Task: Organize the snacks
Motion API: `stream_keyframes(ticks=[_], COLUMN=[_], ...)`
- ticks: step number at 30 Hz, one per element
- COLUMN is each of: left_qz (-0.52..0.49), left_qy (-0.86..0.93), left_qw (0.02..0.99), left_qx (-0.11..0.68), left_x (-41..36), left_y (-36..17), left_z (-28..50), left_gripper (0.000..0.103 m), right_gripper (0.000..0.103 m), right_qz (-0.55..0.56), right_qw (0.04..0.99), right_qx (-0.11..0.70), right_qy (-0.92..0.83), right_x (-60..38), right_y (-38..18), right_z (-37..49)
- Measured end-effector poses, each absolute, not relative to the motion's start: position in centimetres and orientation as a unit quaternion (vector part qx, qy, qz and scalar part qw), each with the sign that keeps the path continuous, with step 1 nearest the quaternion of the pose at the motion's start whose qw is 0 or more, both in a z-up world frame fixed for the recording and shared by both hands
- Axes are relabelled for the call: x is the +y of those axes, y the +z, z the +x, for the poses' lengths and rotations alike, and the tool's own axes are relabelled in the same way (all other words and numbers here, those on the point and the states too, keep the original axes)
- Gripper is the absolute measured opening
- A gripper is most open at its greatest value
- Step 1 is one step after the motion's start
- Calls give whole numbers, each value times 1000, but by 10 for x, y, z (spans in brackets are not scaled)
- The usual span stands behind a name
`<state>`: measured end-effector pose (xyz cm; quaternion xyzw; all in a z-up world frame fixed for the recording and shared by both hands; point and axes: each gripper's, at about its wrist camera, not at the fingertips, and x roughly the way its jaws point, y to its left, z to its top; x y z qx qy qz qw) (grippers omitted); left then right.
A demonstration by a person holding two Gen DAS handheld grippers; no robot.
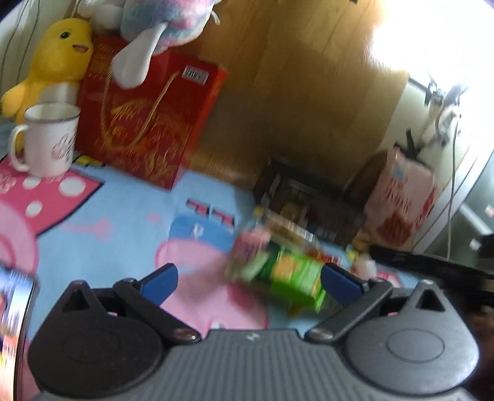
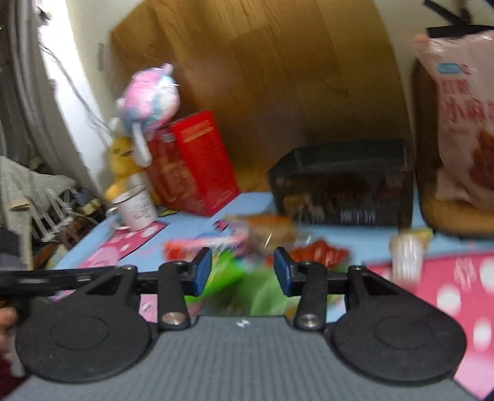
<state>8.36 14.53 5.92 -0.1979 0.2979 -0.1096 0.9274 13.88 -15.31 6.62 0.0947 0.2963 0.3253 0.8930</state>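
Left gripper (image 1: 249, 281): its blue fingers are wide apart and hold nothing. The green snack pack (image 1: 290, 274) lies just beside its right finger, on the cartoon table cover (image 1: 123, 216).
Right gripper (image 2: 243, 271): its fingers are partly open and hold nothing. The same green pack (image 2: 244, 287) shows blurry between and below them.
Step in hand: I think this is the reach for a first snack; nothing is picked up yet.
Next move: I think one gripper must go down over the green pack and squeeze it gently, then carry it to the dark box (image 1: 308, 200).
Snack pile (image 2: 262, 240): it sits near the grippers, in front of the box. It is too blurry to count well; I see one green, one pink, one orange and one red pack.
Small white cup snack (image 2: 407, 256): one, off to the right.
Dark box: one, behind the pile.
White mug (image 1: 49, 138): one.
Red gift box (image 1: 148, 123): one.
Big pink snack bag (image 2: 466, 123): one.
Plush toys: two, a yellow chick (image 1: 58, 58) and a pink-blue one (image 1: 166, 18).
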Motion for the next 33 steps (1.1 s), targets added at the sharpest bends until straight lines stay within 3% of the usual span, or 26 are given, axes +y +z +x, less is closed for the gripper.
stream_keyframes(ticks=[4,8,10,12,14,15,16,18,21,26,30,33], left_qz=[-197,-213,-223,-229,-239,-245,-248,-240,-264,-247,-232,-229], left_qy=[-146,-182,-194,-200,-205,-212,-215,-211,-228,-255,-257,-244], left_qw=[920,884,865,848,832,822,817,826,823,847,867,866], left_qx=[304,373,405,433,456,468,474,464,448,395,357,371], left_x=[144,137,133,128,123,120,117,117,125,112,82,58], left_y=[76,68,57,41,24,15,10,8,15,61,89,83], left_z=[140,221,247,268,281,286,287,282,258,234,271,315], left_gripper=[96,83,71,67,55,40,37,35,31,30,30,31], right_gripper=[52,55,55,56,56,56,55,45,38,37,37,37], right_qz=[135,205,221,234,248,262,273,270,261,215,203,200], right_qw=[869,836,818,801,782,772,764,774,784,818,856,873], right_qx=[363,419,446,471,495,503,508,495,471,395,328,317], right_qy=[308,290,287,288,286,287,288,290,310,359,344,313], right_x=[-137,-141,-142,-141,-135,-132,-130,-128,-130,-143,-158,-168], right_y=[49,37,35,29,20,13,7,5,13,57,91,91], right_z=[197,225,238,245,259,265,270,271,258,225,243,280])
